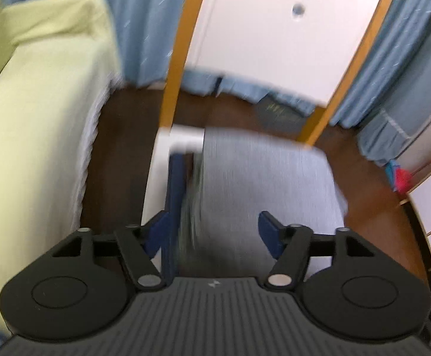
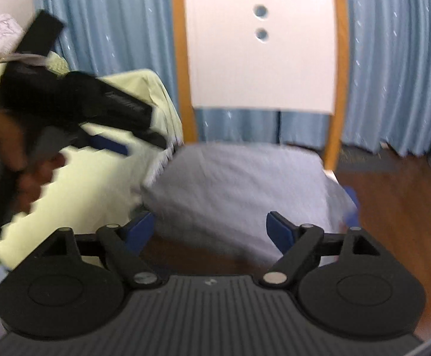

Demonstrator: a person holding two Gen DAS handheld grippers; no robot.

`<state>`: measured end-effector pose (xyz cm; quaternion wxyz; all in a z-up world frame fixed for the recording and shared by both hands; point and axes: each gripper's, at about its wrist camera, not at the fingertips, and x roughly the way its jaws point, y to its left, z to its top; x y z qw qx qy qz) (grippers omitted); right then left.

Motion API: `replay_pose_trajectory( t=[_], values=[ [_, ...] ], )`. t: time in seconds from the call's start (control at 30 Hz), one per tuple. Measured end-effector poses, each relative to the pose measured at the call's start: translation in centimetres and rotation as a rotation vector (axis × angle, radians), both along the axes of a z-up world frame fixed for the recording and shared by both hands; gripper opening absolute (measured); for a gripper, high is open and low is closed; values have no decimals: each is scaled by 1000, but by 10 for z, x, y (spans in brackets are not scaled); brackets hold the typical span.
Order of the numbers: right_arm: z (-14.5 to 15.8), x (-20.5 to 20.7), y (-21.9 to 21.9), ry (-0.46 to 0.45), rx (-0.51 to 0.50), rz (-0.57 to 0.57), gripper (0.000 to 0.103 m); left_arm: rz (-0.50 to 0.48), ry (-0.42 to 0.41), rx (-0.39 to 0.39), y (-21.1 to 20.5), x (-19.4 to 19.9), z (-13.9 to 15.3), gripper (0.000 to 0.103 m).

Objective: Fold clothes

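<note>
A folded grey garment (image 2: 239, 190) lay flat on the seat of a white chair (image 2: 263, 68) with orange side rails, covering most of the seat, its right edge hanging slightly past the rim. Judged from its tidy, squared outline, the folding looked largely done, the chair seat serving as the resting place for the finished piece.

In the right wrist view the right claw (image 2: 215, 231) stood wide, empty, with its blue pads (image 2: 279, 231) just short of the near edge of the garment, which lay ahead and between the fingers.

In the left wrist view the left claw (image 1: 212, 228) was likewise spread wide and held nothing; the garment (image 1: 263, 184) lay ahead, between the fingers and toward the right one, though motion blur hid whether any pad touched it. The right wrist view showed the left claw raised at the left, above a bed with a pale yellow cover (image 2: 97, 178) just beside the chair. Blue curtains (image 2: 393, 74) hung behind, over a wooden floor (image 2: 399, 207).
</note>
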<state>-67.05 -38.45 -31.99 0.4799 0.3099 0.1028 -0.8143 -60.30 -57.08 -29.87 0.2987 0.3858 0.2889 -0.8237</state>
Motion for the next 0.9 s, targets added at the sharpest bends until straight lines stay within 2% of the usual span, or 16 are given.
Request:
replay_pose_trajectory(
  t=[0.13, 0.2, 0.23, 0.3, 0.33, 0.4, 0.47, 0.57, 0.67, 0.9],
  values=[
    [1, 7, 47, -59, 16, -30, 82, 36, -99, -32, 63, 32, 10, 69],
    [12, 16, 80, -75, 11, -49, 82, 42, -186, -69, 110, 49, 32, 69],
    [19, 21, 94, -71, 6, -57, 84, 43, -208, -79, 120, 51, 41, 69],
    [47, 35, 127, -77, -16, -67, 88, 52, -235, -115, 161, 65, 78, 72],
    [64, 42, 144, -83, -30, -71, 92, 51, -227, -122, 170, 68, 89, 79],
    [99, 51, 169, -92, -59, -76, 101, 52, -199, -163, 200, 80, 126, 82],
    [124, 59, 189, -85, -75, -87, 101, 57, -201, -224, 227, 91, 159, 83],
    [162, 73, 219, -66, -82, -83, 101, 67, -194, -266, 248, 100, 188, 87],
    [185, 85, 237, -53, -83, -88, 101, 92, -155, -268, 264, 115, 218, 91],
    [217, 103, 257, 1, -103, -103, 102, 123, -155, -318, 280, 139, 249, 98]
  ],
)
